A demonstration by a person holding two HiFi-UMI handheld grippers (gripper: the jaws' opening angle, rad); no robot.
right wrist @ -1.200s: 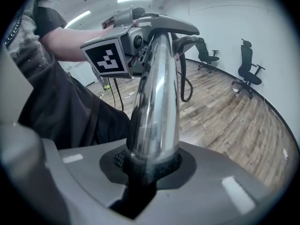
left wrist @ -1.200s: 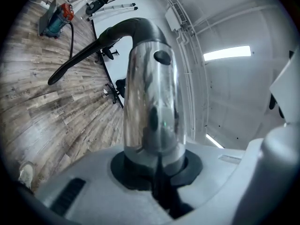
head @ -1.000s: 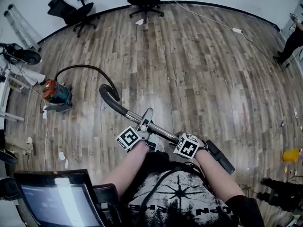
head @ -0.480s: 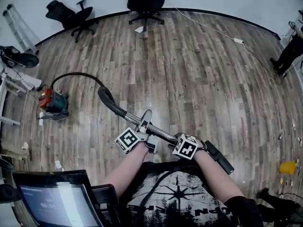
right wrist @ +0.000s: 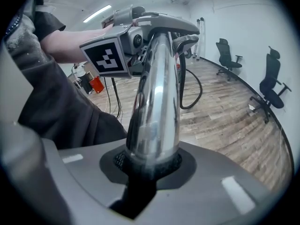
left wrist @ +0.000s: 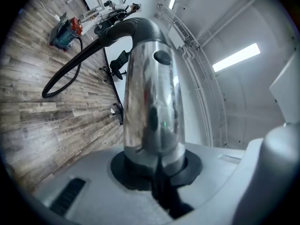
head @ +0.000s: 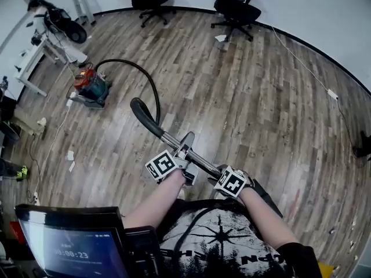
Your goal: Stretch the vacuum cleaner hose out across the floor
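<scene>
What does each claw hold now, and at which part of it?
The left claw grips the vacuum cleaner's metal tube near its curved black handle; the right claw grips the same tube farther down.

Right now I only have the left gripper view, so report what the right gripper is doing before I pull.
Observer: The right gripper is shut on the same metal tube as the left gripper, but nearer the tube's black lower end.
Operator: Report what lies off to the right.
Observer: A white power strip on its cable, far out on the wooden floor.
Operator: Now the near left.
Observer: An open laptop, screen lit, at the bottom left of the head view.
</scene>
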